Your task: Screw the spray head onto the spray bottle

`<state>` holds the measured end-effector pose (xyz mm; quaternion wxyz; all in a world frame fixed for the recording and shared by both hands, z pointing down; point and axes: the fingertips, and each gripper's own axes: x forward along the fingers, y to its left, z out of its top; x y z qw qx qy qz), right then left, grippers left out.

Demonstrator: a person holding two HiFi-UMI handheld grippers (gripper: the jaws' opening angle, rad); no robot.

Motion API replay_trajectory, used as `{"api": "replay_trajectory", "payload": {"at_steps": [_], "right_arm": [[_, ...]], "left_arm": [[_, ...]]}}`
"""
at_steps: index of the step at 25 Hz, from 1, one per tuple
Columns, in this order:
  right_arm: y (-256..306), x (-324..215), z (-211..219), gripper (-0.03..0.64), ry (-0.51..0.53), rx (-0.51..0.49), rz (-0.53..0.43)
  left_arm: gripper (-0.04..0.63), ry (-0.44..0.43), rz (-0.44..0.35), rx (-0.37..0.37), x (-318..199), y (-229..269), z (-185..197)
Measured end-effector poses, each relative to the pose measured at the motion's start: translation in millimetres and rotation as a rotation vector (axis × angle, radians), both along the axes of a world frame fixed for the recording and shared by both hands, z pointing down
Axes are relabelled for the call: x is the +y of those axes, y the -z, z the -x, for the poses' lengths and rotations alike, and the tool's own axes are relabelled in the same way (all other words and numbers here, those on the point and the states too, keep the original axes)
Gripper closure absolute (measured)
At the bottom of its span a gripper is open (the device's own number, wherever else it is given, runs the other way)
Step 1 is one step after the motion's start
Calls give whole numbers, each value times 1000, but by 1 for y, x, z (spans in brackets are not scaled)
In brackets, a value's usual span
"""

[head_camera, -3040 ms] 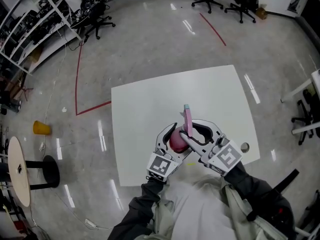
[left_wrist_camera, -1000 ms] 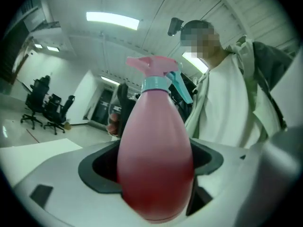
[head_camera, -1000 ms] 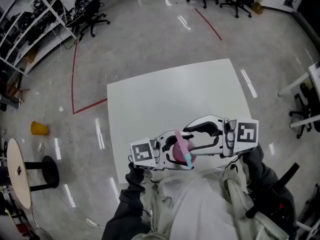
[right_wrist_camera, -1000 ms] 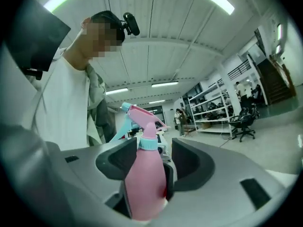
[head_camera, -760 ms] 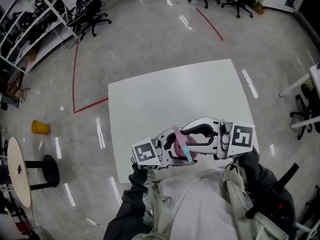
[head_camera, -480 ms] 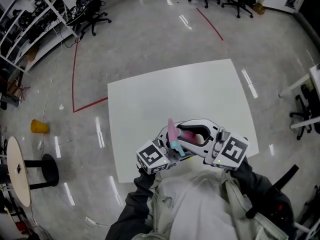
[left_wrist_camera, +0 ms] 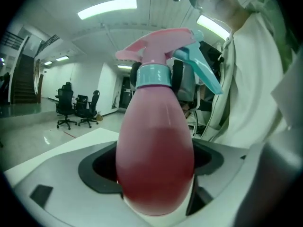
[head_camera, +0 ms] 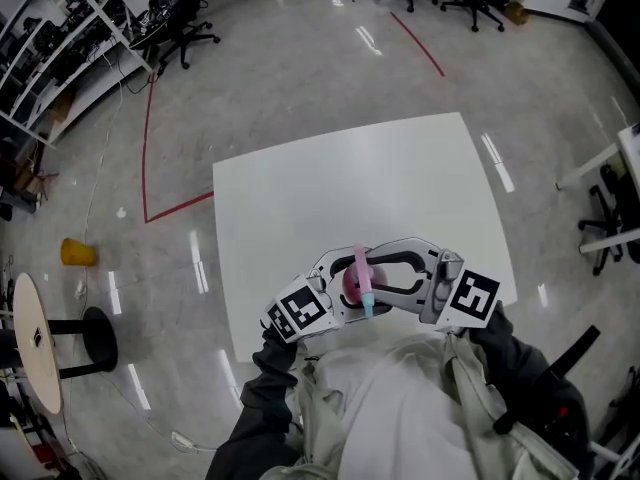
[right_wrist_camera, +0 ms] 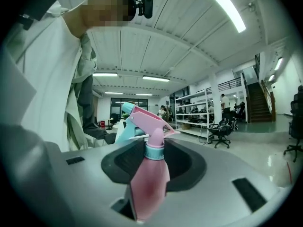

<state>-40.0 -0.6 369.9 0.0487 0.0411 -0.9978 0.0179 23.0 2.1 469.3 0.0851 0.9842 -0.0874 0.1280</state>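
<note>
Spray bottle [left_wrist_camera: 155,160] newly turned (spray head [left_wrist_camera: 156,51] on)

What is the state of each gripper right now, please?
Left gripper: jaws closed on the pink spray bottle.
Right gripper: jaws closed on the same spray bottle, lower on its body.

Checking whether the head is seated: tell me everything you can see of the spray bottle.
The spray bottle is a rounded pink plastic body, translucent-looking, narrowing to a teal collar under a pink spray head with a teal trigger that points toward the person. The head sits on the neck; how tight cannot be told. It is held off the white table, the left gripper and the right gripper both closed on its body.
</note>
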Motion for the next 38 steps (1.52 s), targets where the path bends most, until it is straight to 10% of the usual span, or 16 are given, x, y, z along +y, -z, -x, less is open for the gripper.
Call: {"api": "replay_trajectory", "payload": {"at_steps": [8, 13, 18, 38], "right_arm": [[8, -63, -50, 497, -281, -420, 288], [-34, -97, -65, 497, -524, -309, 154], [-107, -105, -41, 497, -669, 49, -197], [-197, -82, -79, 391, -826, 157, -14]], "left_arm": [[160, 241, -4, 436, -18, 24, 36], [161, 626, -5, 299, -37, -28, 96], [528, 866, -37, 197, -34, -58, 128], [588, 838, 48, 160, -41, -95, 110]]}}
